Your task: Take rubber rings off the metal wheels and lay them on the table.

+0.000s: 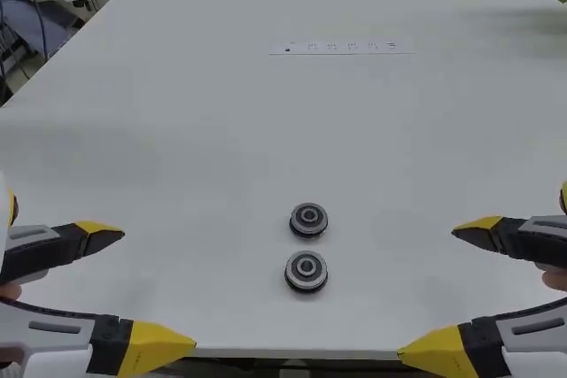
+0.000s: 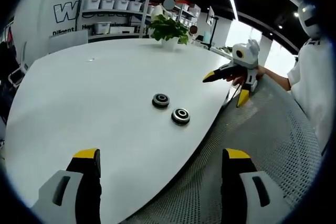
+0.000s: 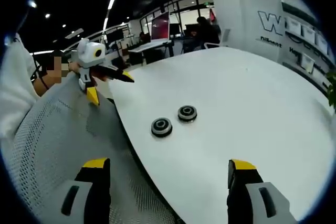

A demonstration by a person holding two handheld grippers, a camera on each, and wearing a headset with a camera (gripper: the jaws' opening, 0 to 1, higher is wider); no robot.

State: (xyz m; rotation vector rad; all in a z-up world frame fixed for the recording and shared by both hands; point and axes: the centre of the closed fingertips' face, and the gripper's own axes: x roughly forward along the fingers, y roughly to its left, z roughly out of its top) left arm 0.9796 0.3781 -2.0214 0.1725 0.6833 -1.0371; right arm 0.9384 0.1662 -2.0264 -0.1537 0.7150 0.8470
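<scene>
Far wheel (image 1: 308, 220) and near wheel (image 1: 306, 272) lie flat on the table (image 1: 266, 112), rubber rings (image 1: 291, 221) fitted. Left gripper (image 1: 155, 289) and right gripper (image 1: 430, 292) flank them, jaws wide apart

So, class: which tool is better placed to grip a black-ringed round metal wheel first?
Right, narrowly. The right tool and left tool both hang open either side of the two round metal wheels with black rubber rings, but the right's yellow tips look slightly nearer.

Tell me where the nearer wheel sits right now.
In the head view the nearer wheel lies by the front edge of the table, directly below the other wheel, roughly midway between the left claw and right claw.
</scene>
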